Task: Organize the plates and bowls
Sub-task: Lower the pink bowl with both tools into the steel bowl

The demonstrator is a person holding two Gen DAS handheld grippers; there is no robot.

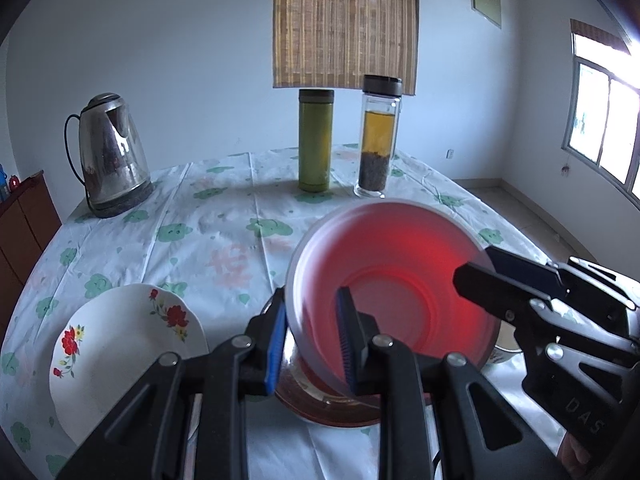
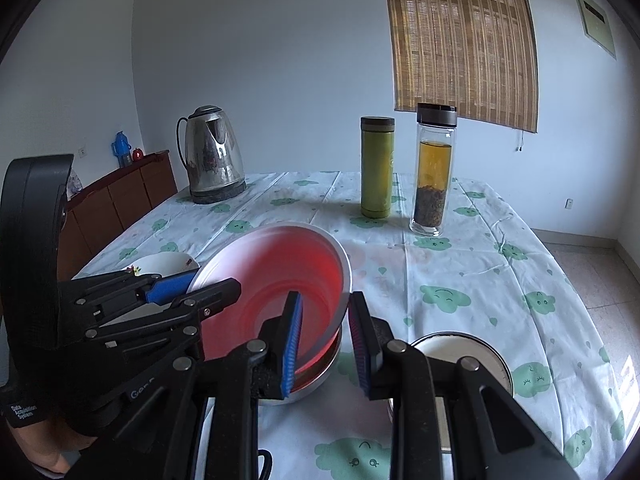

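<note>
Nearest to us, our left gripper point(image 1: 312, 340) has its blue-padded fingers pinching the near wall of the red translucent plastic bowl with the pale rim point(image 1: 394, 284), one pad outside and one inside. Our right gripper point(image 2: 325, 340) straddles the opposite rim, one finger inside the bowl and one outside, but a gap shows between the outer pad and the wall, so we judge it spread and not yet gripping.

The bowl is tilted, mouth toward the cameras, with its lower edge resting in or just over the shallow brown-glazed dish with a metal rim point(image 1: 328, 408) beneath it. We cannot tell whether they touch all round.

To nest it well, we should level the bowl before lowering, keep the left pinch firm but light since the thin plastic will flex, and let the right fingers steady the far rim instead of squeezing it. We should centre it over the dish so it drops flat.

Beside us lie the white flower-painted plate point(image 1: 128, 356) and a white round metal-rimmed dish point(image 2: 464, 356). Farther off stand the steel kettle point(image 1: 112, 156), the green flask point(image 1: 315, 140) and the glass tea bottle point(image 1: 376, 136).
</note>
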